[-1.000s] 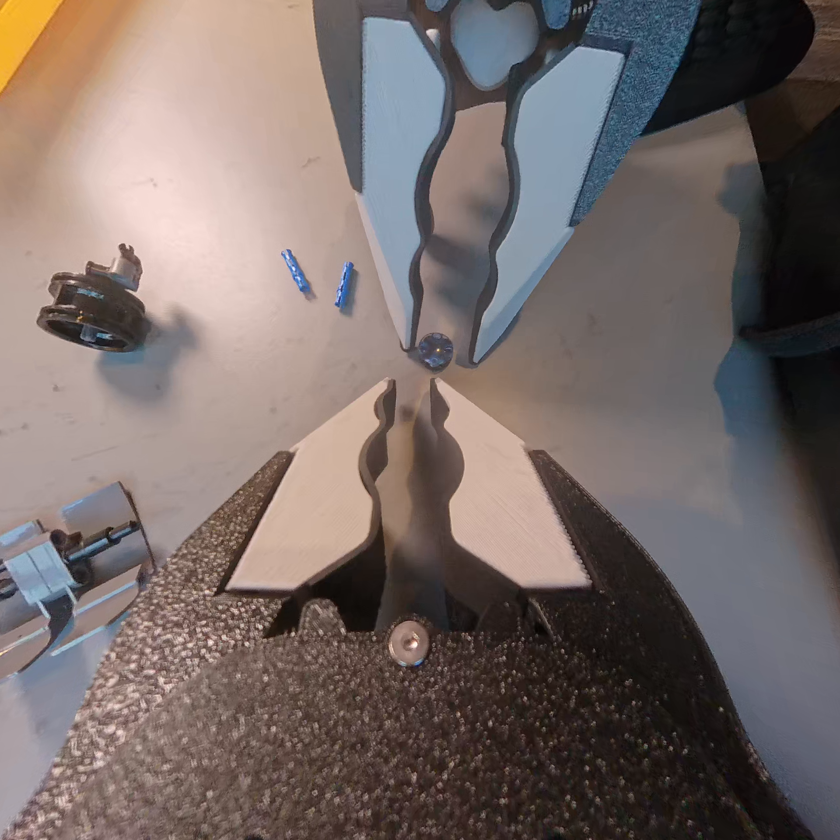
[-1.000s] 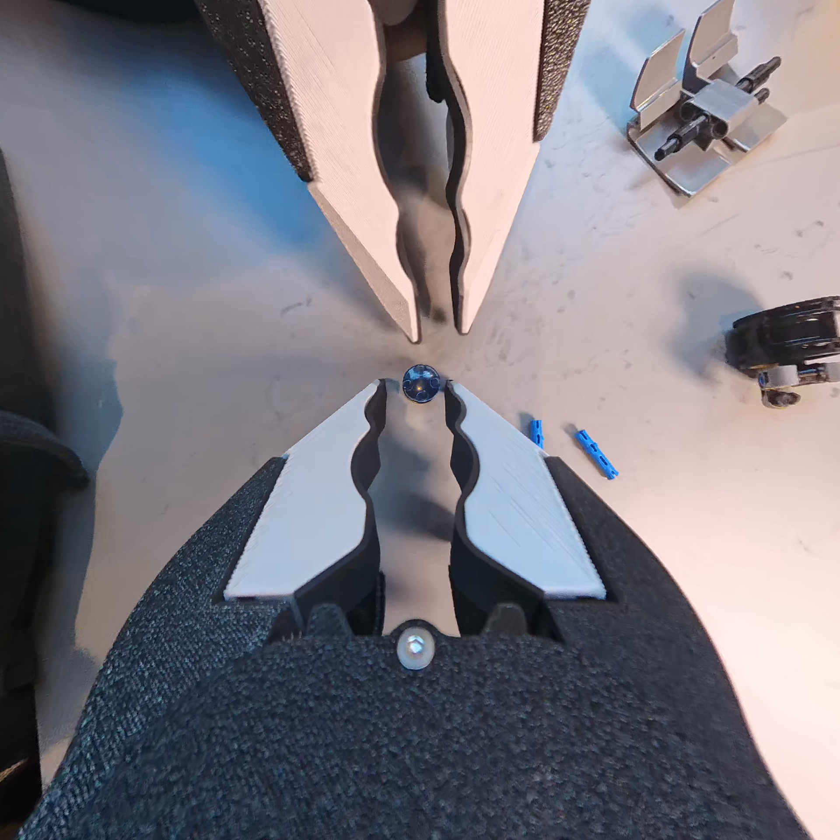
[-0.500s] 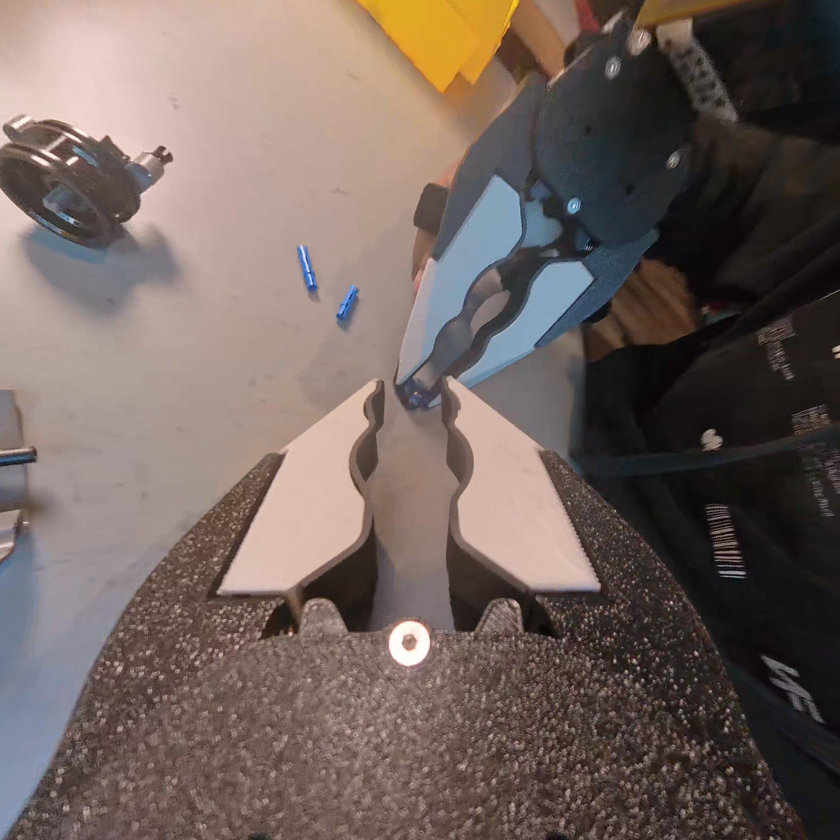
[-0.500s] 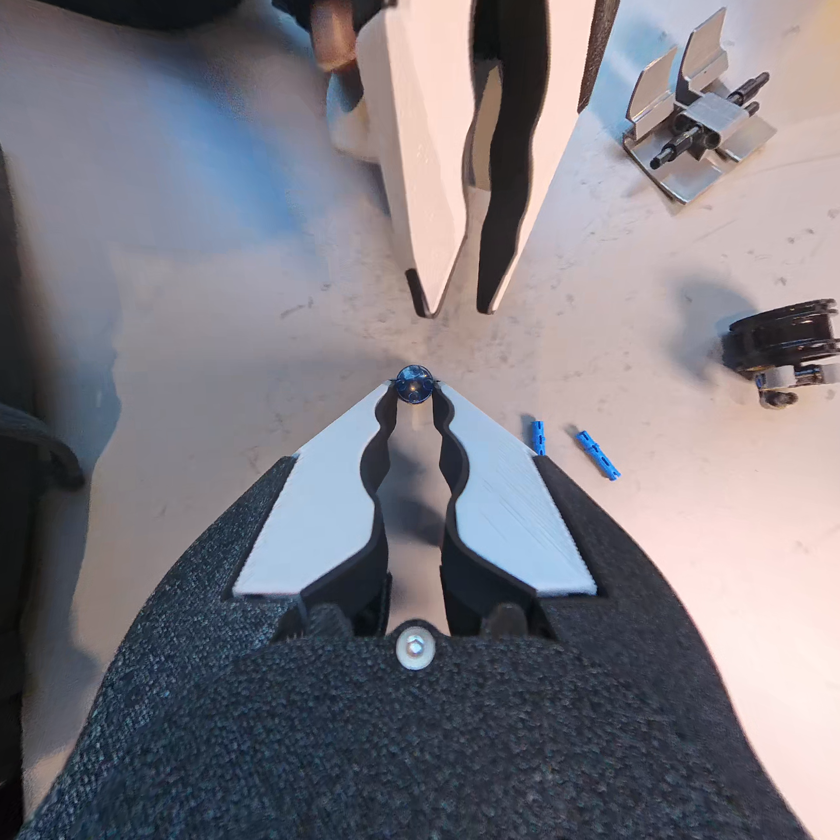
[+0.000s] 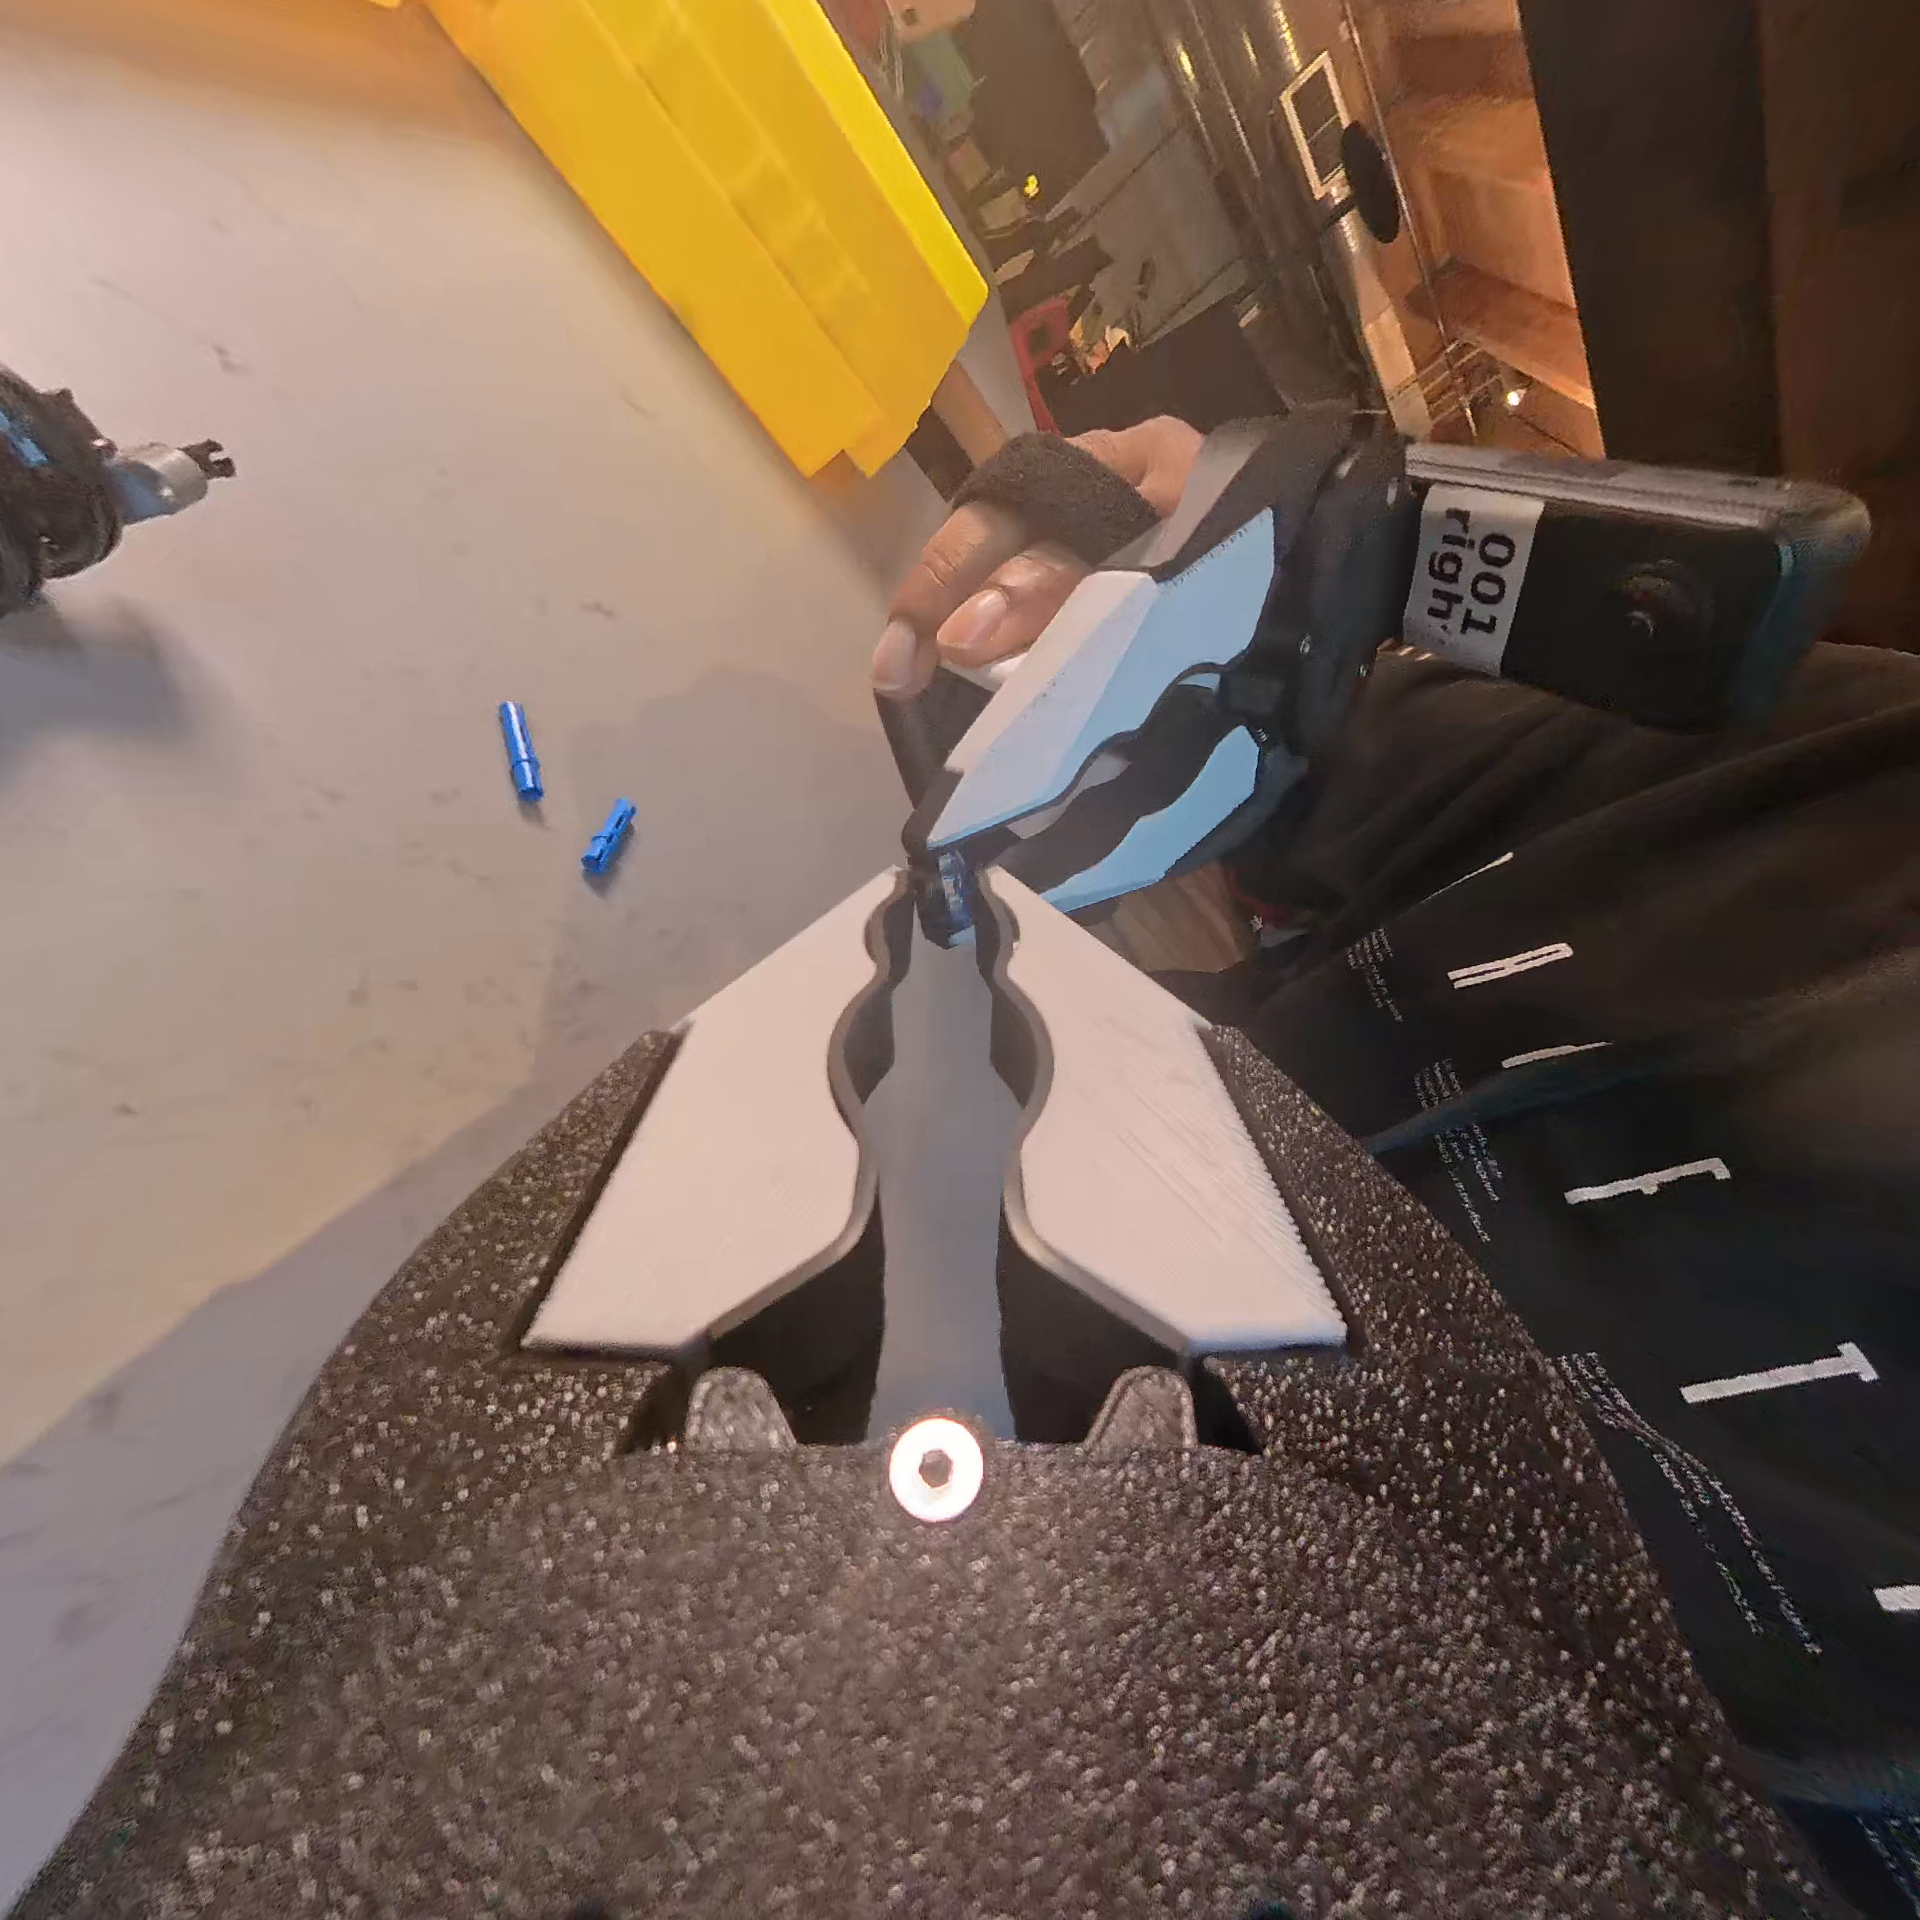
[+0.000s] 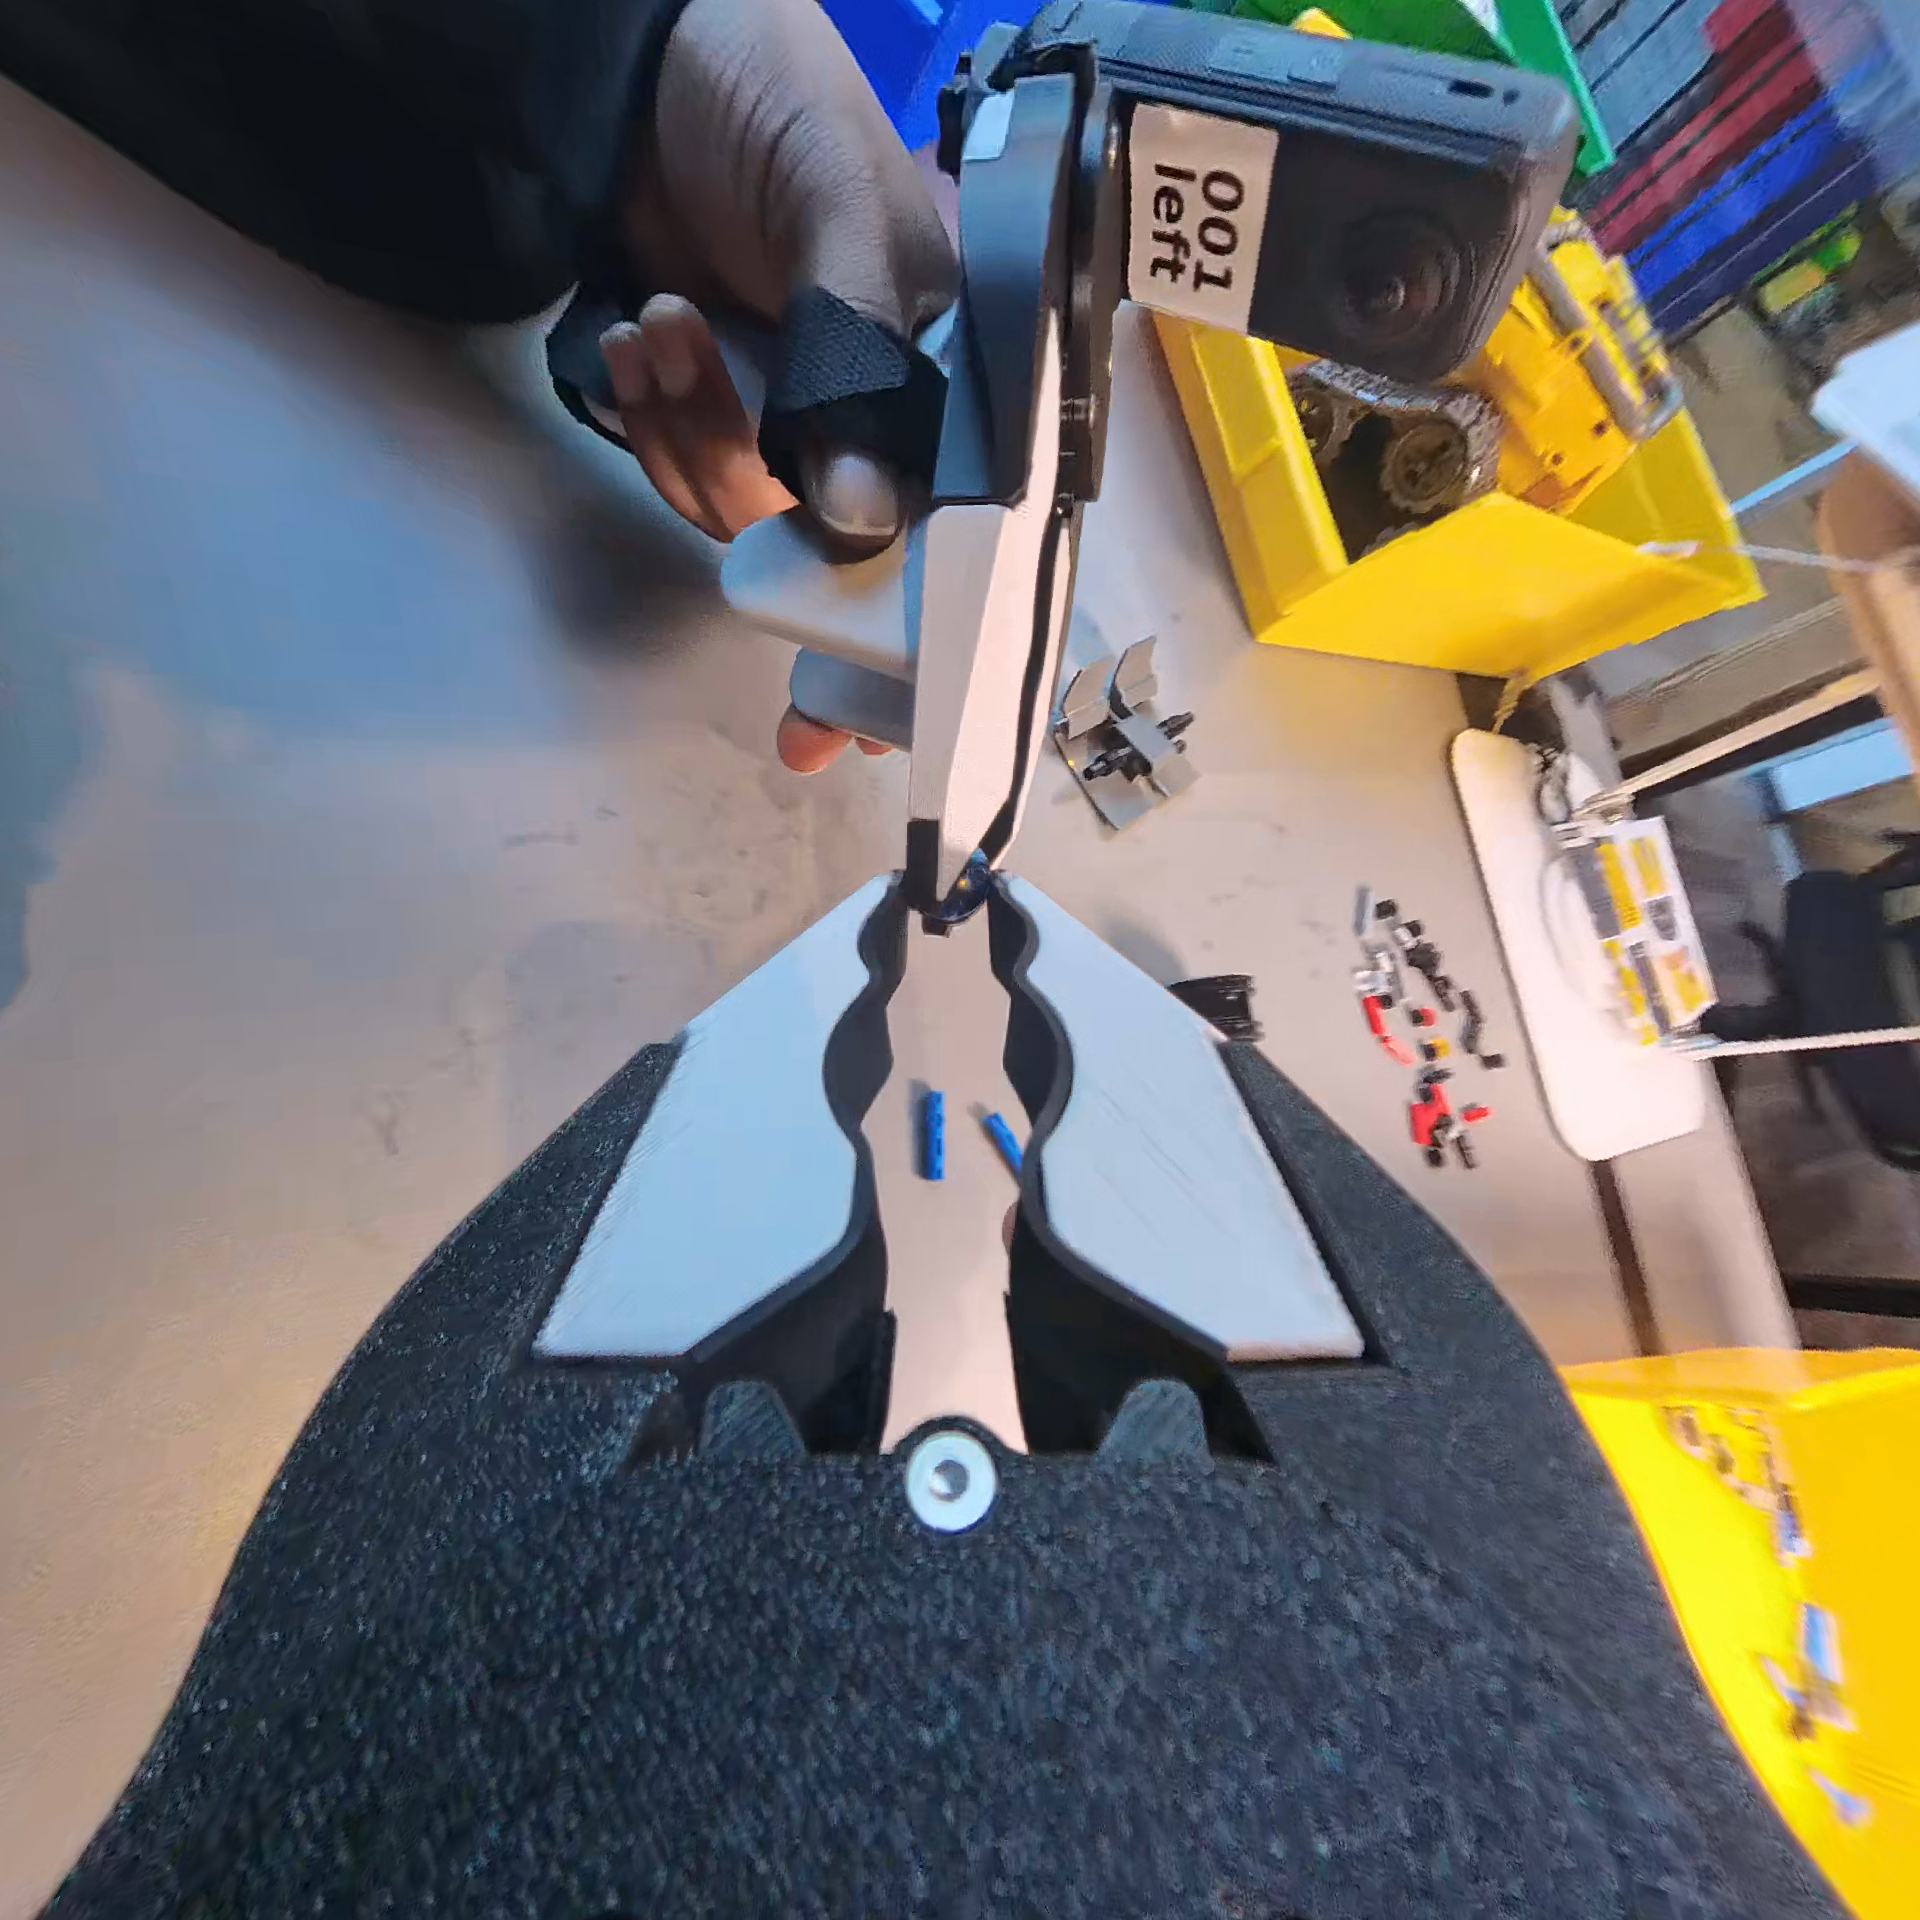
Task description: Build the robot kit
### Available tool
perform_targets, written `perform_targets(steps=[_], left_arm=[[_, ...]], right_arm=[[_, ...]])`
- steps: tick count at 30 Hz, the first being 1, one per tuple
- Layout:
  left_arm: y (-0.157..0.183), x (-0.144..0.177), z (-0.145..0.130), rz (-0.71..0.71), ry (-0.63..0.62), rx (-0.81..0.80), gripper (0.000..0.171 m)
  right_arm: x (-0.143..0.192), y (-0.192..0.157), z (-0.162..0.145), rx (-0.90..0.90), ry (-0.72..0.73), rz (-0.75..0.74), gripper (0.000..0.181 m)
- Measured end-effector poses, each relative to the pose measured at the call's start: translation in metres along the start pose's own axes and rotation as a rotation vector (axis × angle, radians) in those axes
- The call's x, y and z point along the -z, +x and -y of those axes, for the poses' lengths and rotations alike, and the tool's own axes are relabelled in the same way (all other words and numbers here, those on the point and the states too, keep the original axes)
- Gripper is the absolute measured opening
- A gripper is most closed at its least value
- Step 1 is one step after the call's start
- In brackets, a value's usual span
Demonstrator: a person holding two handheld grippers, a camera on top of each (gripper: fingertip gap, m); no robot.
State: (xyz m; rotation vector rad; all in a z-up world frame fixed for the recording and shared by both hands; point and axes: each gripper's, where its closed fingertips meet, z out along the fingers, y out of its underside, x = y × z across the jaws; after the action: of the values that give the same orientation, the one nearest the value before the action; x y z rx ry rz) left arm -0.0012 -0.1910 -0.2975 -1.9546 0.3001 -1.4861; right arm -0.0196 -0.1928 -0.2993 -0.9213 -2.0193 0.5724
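Observation:
My right gripper (image 6: 948,885) is shut on a small blue round piece (image 6: 964,900) and holds it above the beige table (image 6: 312,935). It also shows in the left wrist view (image 5: 940,847), coming in from the upper right with the piece (image 5: 948,896) edge-on at its tips. My left gripper (image 5: 948,885) has its tips on either side of that piece with a narrow gap; I cannot see contact. In the right wrist view the left gripper (image 6: 951,873) comes down from above, held by a hand (image 6: 769,208).
Two blue pins (image 5: 520,750) (image 5: 608,834) lie on the table. A black ring part (image 5: 42,509) sits at the left, a grey assembly (image 6: 1127,732) farther off. Yellow bins (image 6: 1455,499) (image 5: 748,208), loose small parts (image 6: 1423,1039) and a white tray (image 6: 1558,935) line the table's edge. My two grippers' fingertips are within a few centimetres of each other. Both grippers' tips are roughly 15 cm from the grey assembly (image 6: 1127,732).
The right gripper closed on the blue piece and lifted it off the table. Both grippers tilted up, and the left tips moved in around the piece.

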Motion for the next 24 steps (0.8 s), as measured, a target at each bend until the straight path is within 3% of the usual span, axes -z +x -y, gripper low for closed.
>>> perform_targets(steps=[7, 14, 24], left_arm=[[0.022, 0.005, 0.015, 0.089, 0.036, -0.351, 0.009], [0.033, 0.006, 0.019, 0.348, -0.013, -0.832, 0.009], [0.047, -0.002, 0.014, 0.436, -0.047, -1.085, 0.009]], right_arm=[[0.018, 0.013, 0.024, 0.144, 0.101, -0.139, 0.016], [0.041, 0.007, 0.038, -0.238, 0.379, 0.098, 0.027], [0.051, 0.002, 0.037, -0.387, 0.466, 0.251, 0.013]])
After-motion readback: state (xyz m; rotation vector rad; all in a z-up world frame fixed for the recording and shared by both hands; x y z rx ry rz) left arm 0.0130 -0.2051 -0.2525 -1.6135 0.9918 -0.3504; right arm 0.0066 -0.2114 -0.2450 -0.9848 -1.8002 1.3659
